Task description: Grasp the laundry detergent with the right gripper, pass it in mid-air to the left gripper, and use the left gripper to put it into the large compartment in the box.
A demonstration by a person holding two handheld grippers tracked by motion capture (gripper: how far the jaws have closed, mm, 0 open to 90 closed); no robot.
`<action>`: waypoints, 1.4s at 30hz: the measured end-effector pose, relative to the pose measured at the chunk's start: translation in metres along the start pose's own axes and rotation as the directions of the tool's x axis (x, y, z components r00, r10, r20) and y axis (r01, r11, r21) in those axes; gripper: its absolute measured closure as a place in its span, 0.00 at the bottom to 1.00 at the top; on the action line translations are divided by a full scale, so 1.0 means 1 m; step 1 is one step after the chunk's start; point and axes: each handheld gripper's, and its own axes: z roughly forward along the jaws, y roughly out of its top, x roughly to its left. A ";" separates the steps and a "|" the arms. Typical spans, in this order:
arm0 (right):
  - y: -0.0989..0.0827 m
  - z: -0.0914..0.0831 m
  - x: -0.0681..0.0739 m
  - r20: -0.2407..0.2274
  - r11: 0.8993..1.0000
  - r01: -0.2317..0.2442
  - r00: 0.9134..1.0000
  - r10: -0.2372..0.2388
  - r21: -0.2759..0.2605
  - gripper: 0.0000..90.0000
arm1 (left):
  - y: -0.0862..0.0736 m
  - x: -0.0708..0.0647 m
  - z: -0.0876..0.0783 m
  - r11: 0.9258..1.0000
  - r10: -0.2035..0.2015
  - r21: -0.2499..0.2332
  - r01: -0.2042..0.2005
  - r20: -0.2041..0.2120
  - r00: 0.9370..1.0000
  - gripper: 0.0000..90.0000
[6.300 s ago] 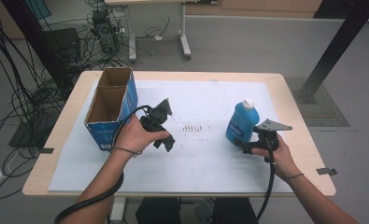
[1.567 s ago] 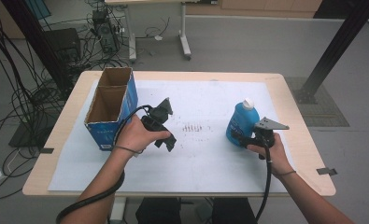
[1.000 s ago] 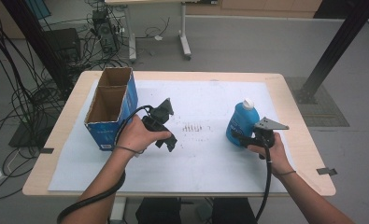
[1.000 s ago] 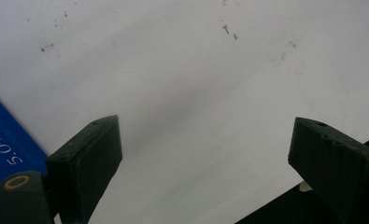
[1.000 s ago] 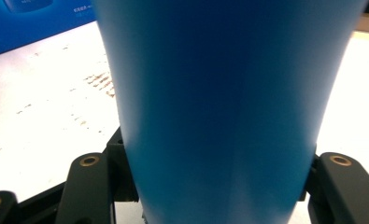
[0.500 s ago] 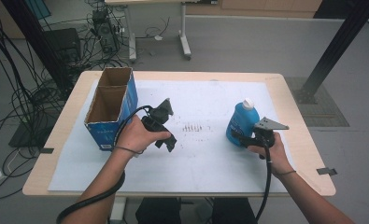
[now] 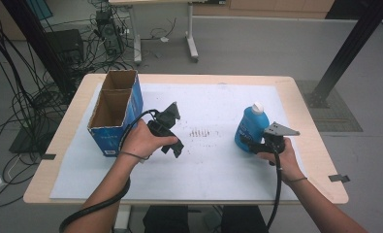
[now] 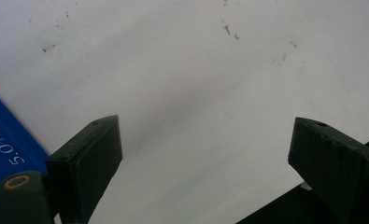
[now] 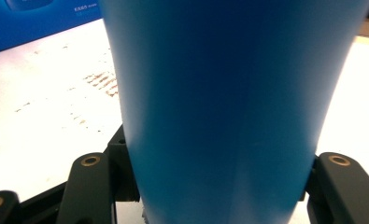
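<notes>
now we hold the right gripper [image 7: 247, 141] closed on the blue bottle [image 7: 250, 127], near its bottom; in the right gripper view the bottle [image 9: 229, 107] sits between both jaws and they press on its sides. the bottle stands upright with its white cap [image 7: 258, 107] on, on the white sheet [image 7: 213, 165] at the right side of the table [image 7: 295, 92]. our left gripper [image 7: 172, 127] rests on the sheet with its jaws wide open and nothing between them, just beside the open cardboard box [image 7: 115, 110].
</notes>
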 end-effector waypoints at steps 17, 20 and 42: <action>-0.001 0.000 0.000 0.000 1.000 -0.003 1.000 0.003 -0.006 0.45 | -0.002 0.000 -0.004 1.000 -0.005 -0.011 0.005 0.000 1.000 0.11; -0.001 0.000 0.000 0.000 1.000 -0.003 1.000 0.003 -0.006 0.45 | -0.002 0.000 -0.005 1.000 -0.004 -0.016 0.004 0.003 1.000 0.11; -0.001 0.000 0.000 0.002 1.000 -0.001 1.000 0.001 -0.009 0.45 | -0.003 -0.001 -0.011 1.000 -0.003 -0.023 0.003 -0.008 1.000 0.11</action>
